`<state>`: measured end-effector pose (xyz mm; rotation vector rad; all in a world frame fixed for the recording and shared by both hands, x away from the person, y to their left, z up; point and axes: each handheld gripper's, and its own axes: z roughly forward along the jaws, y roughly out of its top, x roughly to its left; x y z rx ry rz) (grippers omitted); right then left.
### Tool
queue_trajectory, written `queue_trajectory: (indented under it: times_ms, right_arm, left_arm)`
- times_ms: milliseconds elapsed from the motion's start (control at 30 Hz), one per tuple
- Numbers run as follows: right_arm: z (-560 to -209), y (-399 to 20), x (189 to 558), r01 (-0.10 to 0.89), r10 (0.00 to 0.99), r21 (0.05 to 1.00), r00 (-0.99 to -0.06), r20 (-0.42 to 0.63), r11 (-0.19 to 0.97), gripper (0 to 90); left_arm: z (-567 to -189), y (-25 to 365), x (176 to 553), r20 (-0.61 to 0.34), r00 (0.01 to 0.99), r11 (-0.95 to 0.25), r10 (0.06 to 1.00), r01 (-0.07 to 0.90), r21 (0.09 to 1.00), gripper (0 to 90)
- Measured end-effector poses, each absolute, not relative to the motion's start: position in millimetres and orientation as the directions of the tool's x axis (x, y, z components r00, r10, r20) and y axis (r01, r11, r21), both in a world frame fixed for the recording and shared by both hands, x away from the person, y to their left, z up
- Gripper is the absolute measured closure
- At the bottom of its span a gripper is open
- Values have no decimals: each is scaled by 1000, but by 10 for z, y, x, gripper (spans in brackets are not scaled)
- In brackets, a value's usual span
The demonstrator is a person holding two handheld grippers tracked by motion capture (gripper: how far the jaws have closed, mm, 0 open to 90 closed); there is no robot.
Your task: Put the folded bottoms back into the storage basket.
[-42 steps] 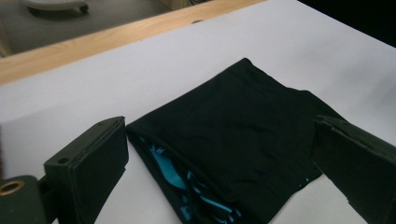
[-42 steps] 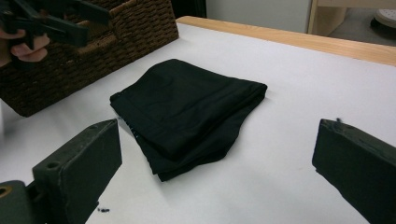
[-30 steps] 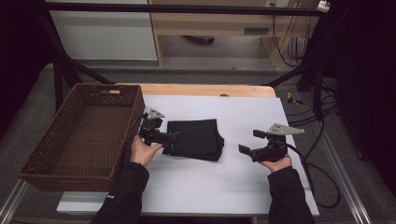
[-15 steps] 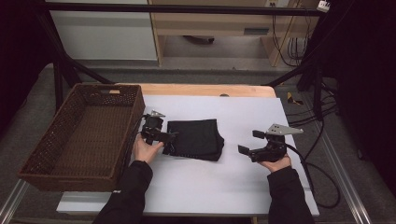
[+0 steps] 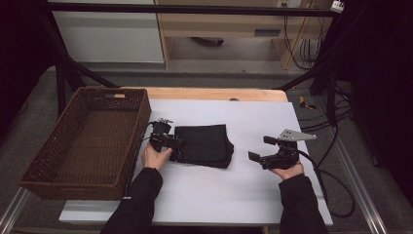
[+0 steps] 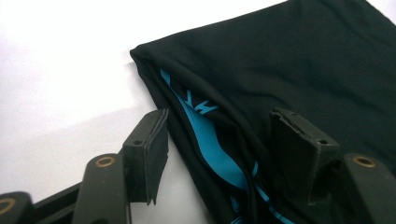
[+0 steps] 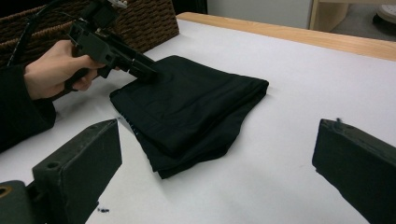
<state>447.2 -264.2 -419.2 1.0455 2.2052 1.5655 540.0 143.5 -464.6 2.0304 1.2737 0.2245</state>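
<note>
High view: folded black cloth garment (image 5: 204, 145) at frame centre on the white surface (image 5: 209, 195); brown wicker basket (image 5: 87, 141) at left, nothing visible inside. Left tongs (image 5: 176, 144) at the garment's left edge.

Left gripper view: jaws have just been closing and straddle the garment's (image 6: 280, 70) edge, pads not yet pressing.

Right gripper view: right tongs (image 7: 217, 158) wide, holding nothing.

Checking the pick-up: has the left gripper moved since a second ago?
Yes. The left gripper dropped toward the cloth edge beside the basket, jaws closing around it.
</note>
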Motion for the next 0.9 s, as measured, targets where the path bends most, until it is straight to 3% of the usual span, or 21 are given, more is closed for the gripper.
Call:
queue_trajectory:
  times_ms: [333, 733, 900]
  right_arm:
    - [-4193, -2641, 4472, 412, 670, 895, -715, 202, 170, 17]
    - [-4202, -2632, 4477, 414, 668, 893, -716, 202, 174, 17]
    - [-4200, -2634, 4476, 414, 669, 894, -715, 202, 173, 17]
  left_arm:
    - [-4686, 1435, 5399, -254, 494, -238, 831, 730, 640, 474]
    - [-4733, 1426, 5377, -296, 502, -216, 813, 731, 648, 748]
    - [-4736, 1424, 5371, -284, 517, -233, 808, 722, 651, 768]
